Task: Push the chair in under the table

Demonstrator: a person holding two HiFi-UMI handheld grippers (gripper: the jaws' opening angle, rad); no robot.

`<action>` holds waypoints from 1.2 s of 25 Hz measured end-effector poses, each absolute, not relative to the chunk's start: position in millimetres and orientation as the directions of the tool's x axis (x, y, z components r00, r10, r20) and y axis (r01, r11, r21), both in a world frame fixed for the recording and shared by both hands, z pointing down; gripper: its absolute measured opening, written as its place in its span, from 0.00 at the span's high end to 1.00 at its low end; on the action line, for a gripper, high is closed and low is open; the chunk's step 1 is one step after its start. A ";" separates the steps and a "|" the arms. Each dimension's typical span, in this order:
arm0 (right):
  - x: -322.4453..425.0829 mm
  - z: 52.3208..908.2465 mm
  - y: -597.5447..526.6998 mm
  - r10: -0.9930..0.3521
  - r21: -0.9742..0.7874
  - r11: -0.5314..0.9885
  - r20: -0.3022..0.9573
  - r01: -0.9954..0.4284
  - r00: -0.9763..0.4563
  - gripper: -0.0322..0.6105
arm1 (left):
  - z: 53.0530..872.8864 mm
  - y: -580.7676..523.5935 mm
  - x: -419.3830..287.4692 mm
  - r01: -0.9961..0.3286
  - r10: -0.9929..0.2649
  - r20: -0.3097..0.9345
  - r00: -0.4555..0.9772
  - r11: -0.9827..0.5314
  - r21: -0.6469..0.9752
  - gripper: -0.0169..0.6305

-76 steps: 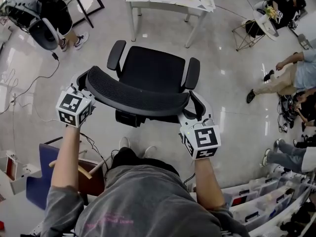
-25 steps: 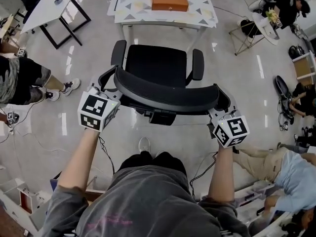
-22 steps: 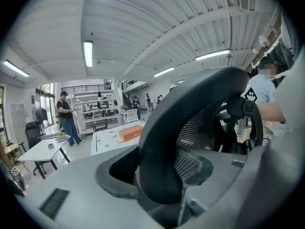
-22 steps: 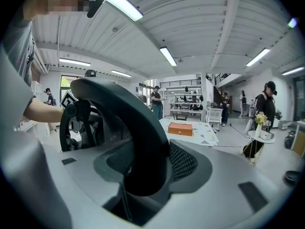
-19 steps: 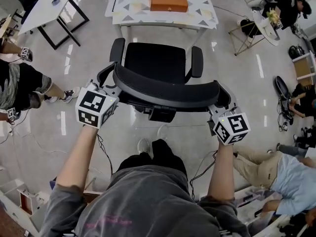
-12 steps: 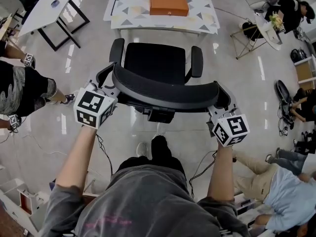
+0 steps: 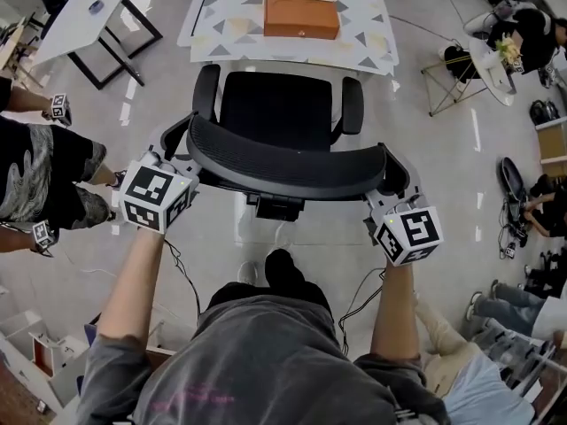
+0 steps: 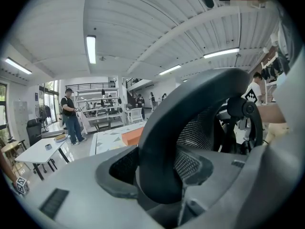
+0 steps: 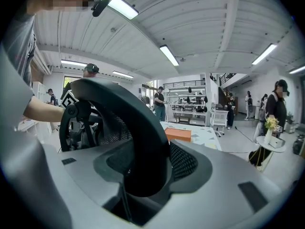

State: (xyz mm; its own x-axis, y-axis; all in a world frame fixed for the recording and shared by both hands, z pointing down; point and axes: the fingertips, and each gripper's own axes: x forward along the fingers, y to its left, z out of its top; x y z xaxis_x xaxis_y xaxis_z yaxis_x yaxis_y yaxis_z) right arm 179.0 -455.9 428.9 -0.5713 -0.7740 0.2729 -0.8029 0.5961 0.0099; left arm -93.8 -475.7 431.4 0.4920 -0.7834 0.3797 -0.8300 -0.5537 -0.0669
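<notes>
A: Jaws?

B: Left gripper is clamped on the backrest rim at its left end. Right gripper is clamped on the right end. The rim fills both gaps.

A: Chair?

B: Chair faces the table, seat front at the near edge and not under yet. There's an orange box on top.

A: Step?

B: Mid-push, I judge. Next I'd press forward evenly from both ends, going straight. I can't tell whether the armrests will clear the tabletop.
</notes>
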 end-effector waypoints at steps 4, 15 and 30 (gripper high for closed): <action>183.7 428.8 -484.0 -0.764 0.010 0.611 0.271 -0.792 -0.586 0.60 | 431.6 -499.3 -89.1 -0.842 -0.793 0.380 0.476 -0.536 -0.064 0.64; 195.8 430.5 -547.5 -0.740 0.017 0.642 0.273 -0.766 -0.614 0.60 | 432.8 -549.9 -77.7 -0.878 -0.826 0.373 0.423 -0.475 -0.057 0.64; 192.9 431.7 -607.2 -0.723 0.027 0.663 0.282 -0.748 -0.630 0.60 | 434.0 -609.3 -79.4 -0.882 -0.830 0.378 0.410 -0.466 -0.068 0.64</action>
State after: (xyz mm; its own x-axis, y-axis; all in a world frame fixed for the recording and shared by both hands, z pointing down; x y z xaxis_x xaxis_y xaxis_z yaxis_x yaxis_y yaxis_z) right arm 192.9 -607.2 431.7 -0.6302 -0.7232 0.2825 -0.7484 0.6627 0.0270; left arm -79.4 -609.3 434.0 0.4099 -0.8303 0.3777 -0.8819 -0.4664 -0.0684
